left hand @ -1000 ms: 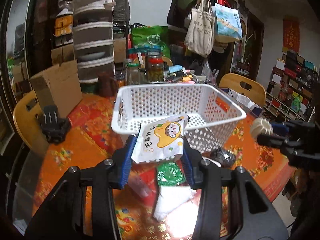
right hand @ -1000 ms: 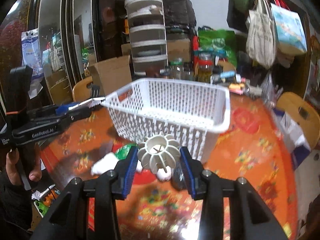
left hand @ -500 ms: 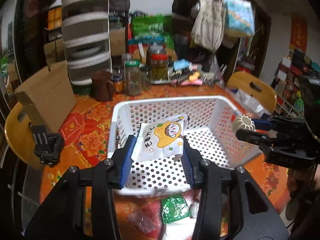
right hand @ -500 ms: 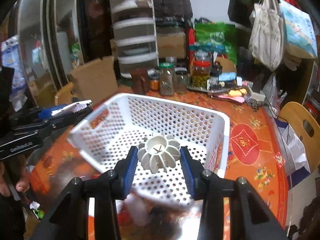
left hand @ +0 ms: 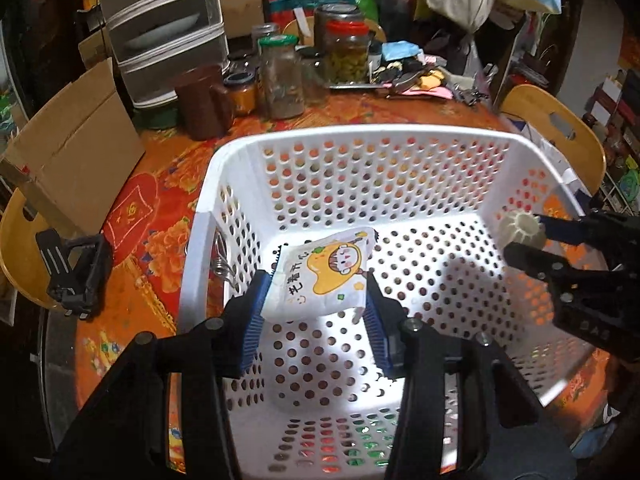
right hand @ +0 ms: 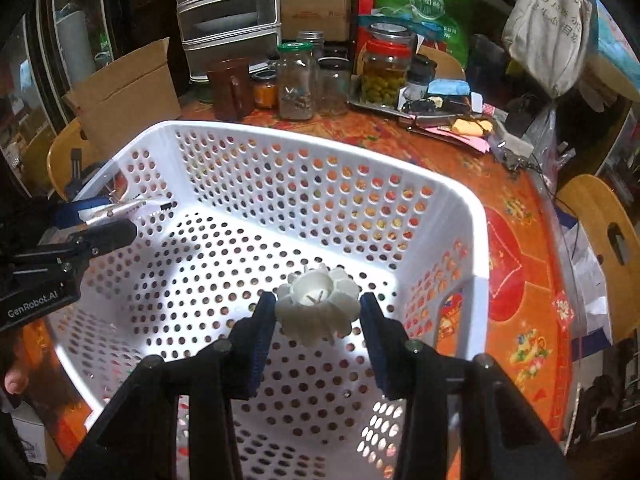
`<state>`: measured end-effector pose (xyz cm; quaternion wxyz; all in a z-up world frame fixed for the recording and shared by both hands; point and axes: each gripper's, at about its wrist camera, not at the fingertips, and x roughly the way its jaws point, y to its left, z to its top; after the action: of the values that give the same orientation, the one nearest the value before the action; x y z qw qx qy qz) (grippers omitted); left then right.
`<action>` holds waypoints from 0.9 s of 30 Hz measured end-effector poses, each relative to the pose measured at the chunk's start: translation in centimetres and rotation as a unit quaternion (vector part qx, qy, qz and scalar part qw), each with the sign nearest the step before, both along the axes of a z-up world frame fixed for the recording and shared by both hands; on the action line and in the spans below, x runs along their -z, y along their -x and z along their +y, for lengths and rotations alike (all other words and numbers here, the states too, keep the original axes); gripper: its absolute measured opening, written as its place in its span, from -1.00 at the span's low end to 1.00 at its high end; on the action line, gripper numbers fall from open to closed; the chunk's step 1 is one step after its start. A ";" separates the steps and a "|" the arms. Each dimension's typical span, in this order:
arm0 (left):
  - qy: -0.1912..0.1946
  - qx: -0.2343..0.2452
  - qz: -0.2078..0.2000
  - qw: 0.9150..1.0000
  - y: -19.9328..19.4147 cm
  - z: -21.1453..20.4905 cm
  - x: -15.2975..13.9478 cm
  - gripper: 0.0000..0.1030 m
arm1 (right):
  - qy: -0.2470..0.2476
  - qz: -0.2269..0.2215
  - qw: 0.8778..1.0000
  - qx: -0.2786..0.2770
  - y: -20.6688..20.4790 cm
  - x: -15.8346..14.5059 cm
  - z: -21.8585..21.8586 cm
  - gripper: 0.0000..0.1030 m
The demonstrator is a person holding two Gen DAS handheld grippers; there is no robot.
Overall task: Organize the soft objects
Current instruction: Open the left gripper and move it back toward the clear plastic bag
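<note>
A white perforated basket [left hand: 208, 216] [right hand: 480, 240] stands on the orange patterned table. My left gripper [left hand: 316, 300] is shut on a white snack packet with a yellow cartoon print [left hand: 324, 276] and holds it over the basket's inside. My right gripper [right hand: 318, 316] is shut on a white ribbed flower-shaped soft object [right hand: 318, 304], also above the basket floor. In the left wrist view the right gripper [left hand: 532, 240] with that object [left hand: 520, 228] reaches in over the basket's right wall. In the right wrist view the left gripper [right hand: 116, 220] shows at the left rim with the packet's edge.
Glass jars [left hand: 280, 76] [right hand: 386, 68], a brown mug [left hand: 202, 104] and a stacked drawer unit [left hand: 160, 28] stand behind the basket. A cardboard box [left hand: 76, 148] and a black clip-like device [left hand: 76, 268] are at left. Wooden chairs [left hand: 560, 128] [right hand: 600, 240] ring the table.
Both grippers have moved forward and down, from in front of the basket to over its inside, each still holding its object. The items on the table in front have left view.
</note>
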<state>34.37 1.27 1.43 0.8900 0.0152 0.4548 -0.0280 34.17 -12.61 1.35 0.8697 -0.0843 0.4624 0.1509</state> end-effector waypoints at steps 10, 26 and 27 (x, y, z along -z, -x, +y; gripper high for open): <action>0.010 0.004 -0.030 0.999 1.5 -0.1 -0.8 0.75 | 0.007 -0.009 1.000 0.001 0.2 -0.1 0.1 0.46; -0.016 -0.016 -0.136 0.990 17.3 4.7 -4.6 0.99 | -0.090 -0.092 0.991 0.028 12.5 -3.5 -6.4 0.53; -0.016 -0.020 -0.139 0.990 18.1 5.0 -4.1 0.99 | -0.095 -0.094 0.991 0.032 13.5 -3.0 -6.8 0.53</action>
<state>16.23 6.31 5.52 0.9447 0.0238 0.3272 -0.0004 20.68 -19.39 4.31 0.9176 -0.0006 0.3650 0.1577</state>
